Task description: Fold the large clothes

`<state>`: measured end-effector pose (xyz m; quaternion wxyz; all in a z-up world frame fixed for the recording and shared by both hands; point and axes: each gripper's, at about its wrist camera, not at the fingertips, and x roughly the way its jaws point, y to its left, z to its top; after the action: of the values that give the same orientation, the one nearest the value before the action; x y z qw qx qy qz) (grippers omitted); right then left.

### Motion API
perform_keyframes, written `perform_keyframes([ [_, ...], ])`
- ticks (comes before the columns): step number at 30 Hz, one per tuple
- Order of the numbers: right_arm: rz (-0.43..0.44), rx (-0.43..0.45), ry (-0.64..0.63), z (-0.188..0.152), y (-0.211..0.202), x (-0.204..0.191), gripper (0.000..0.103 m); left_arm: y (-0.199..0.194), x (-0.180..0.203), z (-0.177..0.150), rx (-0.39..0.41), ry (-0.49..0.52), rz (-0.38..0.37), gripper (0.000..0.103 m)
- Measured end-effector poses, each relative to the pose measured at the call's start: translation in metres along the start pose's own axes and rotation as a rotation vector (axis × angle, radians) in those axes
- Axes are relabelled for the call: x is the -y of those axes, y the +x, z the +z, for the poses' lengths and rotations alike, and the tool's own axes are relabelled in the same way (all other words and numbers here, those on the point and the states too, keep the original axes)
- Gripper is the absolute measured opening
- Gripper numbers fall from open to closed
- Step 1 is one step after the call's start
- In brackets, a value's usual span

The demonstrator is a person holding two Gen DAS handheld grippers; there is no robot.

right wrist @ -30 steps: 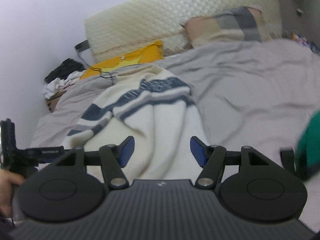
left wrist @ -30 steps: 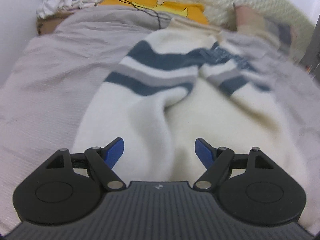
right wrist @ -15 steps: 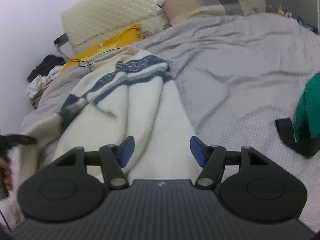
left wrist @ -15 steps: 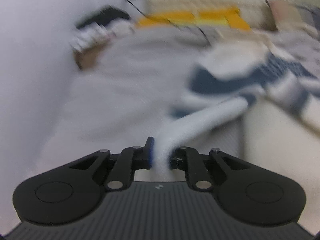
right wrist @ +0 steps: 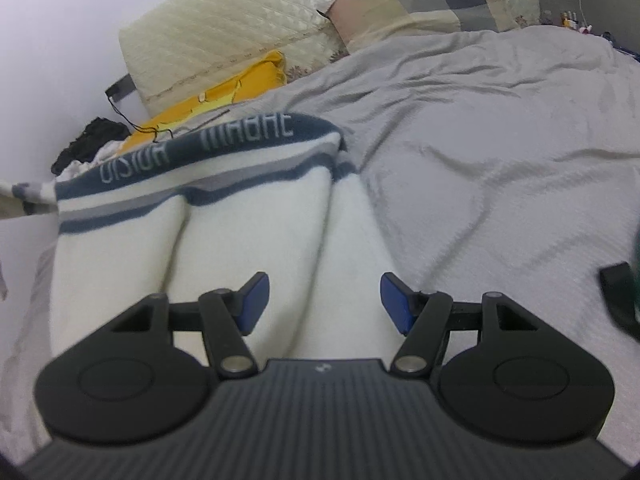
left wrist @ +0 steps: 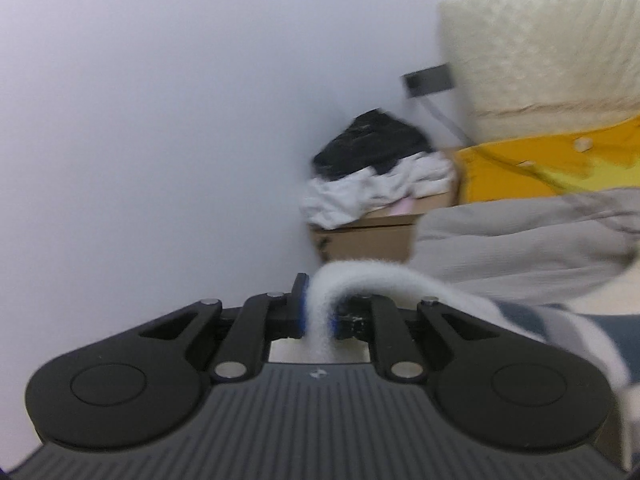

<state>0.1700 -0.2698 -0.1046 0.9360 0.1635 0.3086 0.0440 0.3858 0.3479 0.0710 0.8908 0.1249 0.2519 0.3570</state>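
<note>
Sweater (right wrist: 248,232), cream with navy and grey bands, lies on the bed (right wrist: 480,168). In the right wrist view its long axis runs from 6 o'clock, under the camera, up to 12 o'clock, where the lettered navy band ends.

Left claw (left wrist: 318,320) is clenched on a strip of the cream knit: the fabric arches up out of the pinched pads and trails off toward 3 o'clock, back to the sweater's striped body (left wrist: 560,320). That claw points at the bare wall (left wrist: 160,120), with a cardboard box (left wrist: 360,240) heaped with dark and white clothes at 12 o'clock. In the right view, the sweater's upper left corner stretches away toward 9 o'clock, which fits that pull.

Right claw (right wrist: 324,300) is released, its blue pads spread apart over the cream body and gripping nothing; whether they touch the knit I cannot tell. The sweater's right edge runs from near the right pad up toward 12 o'clock.

My reading: the next move turns on this edge, since the right claw is the nearer one and could pinch it.

Open grey bedding fills 1 to 3 o'clock, giving room. A yellow cloth (right wrist: 224,96) and cream headboard (right wrist: 248,12) close the 11 o'clock side; a dark strap (right wrist: 618,292) sits at 3 o'clock.
</note>
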Motion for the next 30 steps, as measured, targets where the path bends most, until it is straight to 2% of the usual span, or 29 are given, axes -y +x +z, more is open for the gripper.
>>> perform_keyframes([
  [5, 0.066, -0.019, 0.016, 0.0, 0.019, -0.004, 0.063, 0.084, 0.014, -0.039, -0.099, -0.013, 0.099, 0.013],
  [8, 0.109, -0.04, 0.019, 0.001, 0.031, -0.012, 0.063, 0.129, 0.027, -0.069, -0.138, 0.02, 0.135, 0.013],
  [11, 0.149, -0.039, 0.015, 0.003, 0.039, -0.019, 0.063, 0.159, 0.034, -0.092, -0.182, -0.021, 0.109, 0.013],
  [15, 0.145, -0.058, -0.003, 0.004, 0.054, -0.025, 0.066, 0.176, 0.043, -0.112, -0.223, -0.03, 0.095, 0.013],
  [18, 0.132, -0.07, -0.004, 0.001, 0.059, -0.024, 0.066, 0.175, 0.042, -0.119, -0.235, -0.083, 0.082, 0.014],
  [20, 0.129, -0.069, -0.001, 0.0, 0.057, -0.023, 0.066, 0.167, 0.035, -0.12, -0.249, -0.137, 0.061, 0.02],
  [22, 0.128, -0.065, 0.002, 0.0, 0.053, -0.023, 0.066, 0.152, 0.027, -0.12, -0.265, -0.194, 0.024, 0.034],
  [23, 0.127, -0.067, 0.002, -0.001, 0.051, -0.023, 0.066, 0.142, 0.023, -0.119, -0.267, -0.205, 0.01, 0.046],
  [25, 0.133, -0.076, 0.006, -0.002, 0.047, -0.022, 0.066, 0.121, 0.013, -0.116, -0.272, -0.246, -0.011, 0.06],
  [26, 0.138, -0.078, 0.01, -0.003, 0.044, -0.021, 0.066, 0.105, 0.006, -0.116, -0.267, -0.277, -0.047, 0.064],
  [30, 0.148, -0.071, -0.009, -0.005, 0.03, -0.025, 0.066, 0.046, -0.01, -0.119, -0.278, -0.372, -0.151, 0.066],
])
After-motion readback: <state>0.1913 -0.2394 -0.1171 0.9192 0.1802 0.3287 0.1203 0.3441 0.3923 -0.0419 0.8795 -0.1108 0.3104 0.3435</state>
